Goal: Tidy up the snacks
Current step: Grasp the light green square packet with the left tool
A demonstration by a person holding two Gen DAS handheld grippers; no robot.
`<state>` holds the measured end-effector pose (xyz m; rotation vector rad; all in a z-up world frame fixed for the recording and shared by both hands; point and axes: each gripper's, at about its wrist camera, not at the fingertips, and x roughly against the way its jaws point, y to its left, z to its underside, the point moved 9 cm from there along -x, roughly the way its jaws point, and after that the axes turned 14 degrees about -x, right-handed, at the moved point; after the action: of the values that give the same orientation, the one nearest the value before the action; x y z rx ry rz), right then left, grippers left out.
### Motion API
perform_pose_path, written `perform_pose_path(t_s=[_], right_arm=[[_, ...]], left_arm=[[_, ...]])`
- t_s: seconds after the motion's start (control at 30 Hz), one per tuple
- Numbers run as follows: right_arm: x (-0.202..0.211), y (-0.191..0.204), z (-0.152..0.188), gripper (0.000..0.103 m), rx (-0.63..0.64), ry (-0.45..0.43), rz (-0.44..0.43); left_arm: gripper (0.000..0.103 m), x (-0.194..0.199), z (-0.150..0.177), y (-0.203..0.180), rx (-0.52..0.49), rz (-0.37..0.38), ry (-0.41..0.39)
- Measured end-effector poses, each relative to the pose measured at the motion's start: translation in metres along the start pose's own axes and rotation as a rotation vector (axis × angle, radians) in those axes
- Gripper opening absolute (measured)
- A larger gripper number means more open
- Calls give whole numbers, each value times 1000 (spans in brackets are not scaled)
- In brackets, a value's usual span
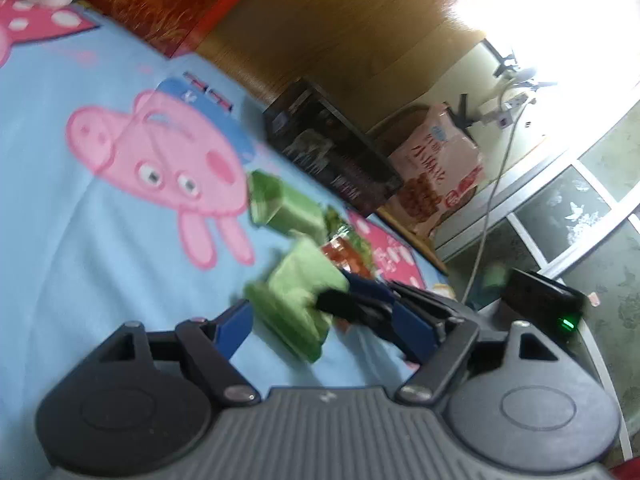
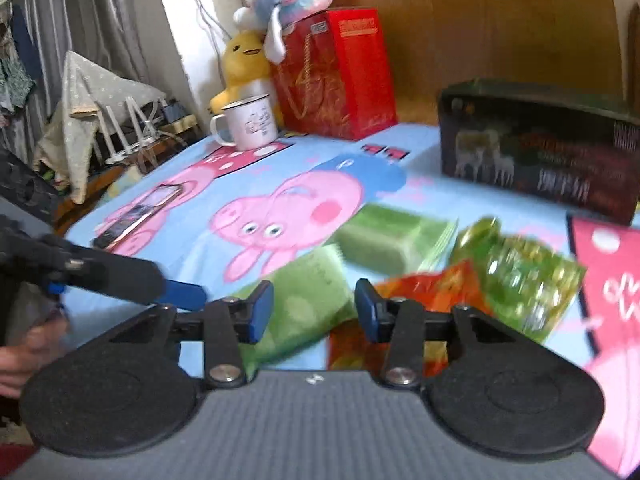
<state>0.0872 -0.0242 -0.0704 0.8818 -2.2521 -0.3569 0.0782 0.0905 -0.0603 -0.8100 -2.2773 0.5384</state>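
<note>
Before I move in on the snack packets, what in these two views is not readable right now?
- Left wrist view: near green packet is motion-blurred; the right tongs cover its right end, so contact cannot be judged.
- Left wrist view: the orange packet is mostly hidden behind them.
- Right wrist view: dark box print is blurred, unreadable.
- Right wrist view: yellow-green bag contents are smeared.

My left wrist view sits low and tilted over the bedsheet (image 1: pixel 80 260), facing the dark box (image 1: pixel 332 148) and the wall behind it. My right wrist view looks level across the same bedsheet (image 2: pixel 240 184) toward the headboard (image 2: pixel 480 20). Both share the green packets (image 1: pixel 292 292) (image 2: pixel 312 292), close in.
</note>
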Motion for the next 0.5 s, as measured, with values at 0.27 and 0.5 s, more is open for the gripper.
perform_pose_path(t_s=[0.27, 0.5], right_arm=[[36, 26, 55, 50, 77, 36, -31], [31, 22, 49, 51, 139, 5, 35]], left_arm=[[77, -1, 0, 3, 8, -5, -7], [79, 14, -13, 6, -23, -51, -55]])
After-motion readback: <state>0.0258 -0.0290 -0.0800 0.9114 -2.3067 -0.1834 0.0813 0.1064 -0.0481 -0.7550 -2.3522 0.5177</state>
